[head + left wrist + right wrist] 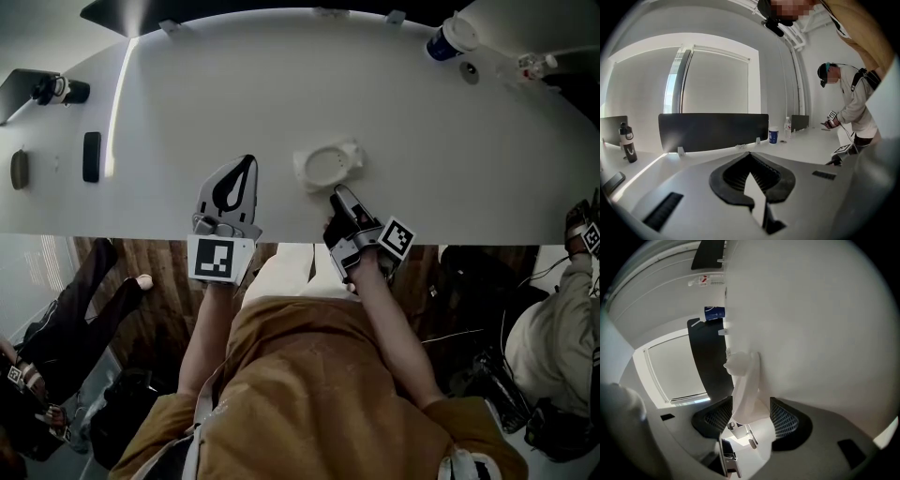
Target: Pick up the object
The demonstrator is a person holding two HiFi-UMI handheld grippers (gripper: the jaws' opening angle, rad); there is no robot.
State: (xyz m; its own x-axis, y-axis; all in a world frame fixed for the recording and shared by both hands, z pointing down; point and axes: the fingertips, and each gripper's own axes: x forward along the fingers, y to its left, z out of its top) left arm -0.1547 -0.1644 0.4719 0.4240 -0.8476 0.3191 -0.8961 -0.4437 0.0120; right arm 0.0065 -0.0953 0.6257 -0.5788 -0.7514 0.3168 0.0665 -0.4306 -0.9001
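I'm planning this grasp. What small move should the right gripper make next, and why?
Probably close the right gripper on the white object: its jaws stand open with the object's near edge between the pads, which do not seem to press on it yet. The left gripper is shut and apart from it.
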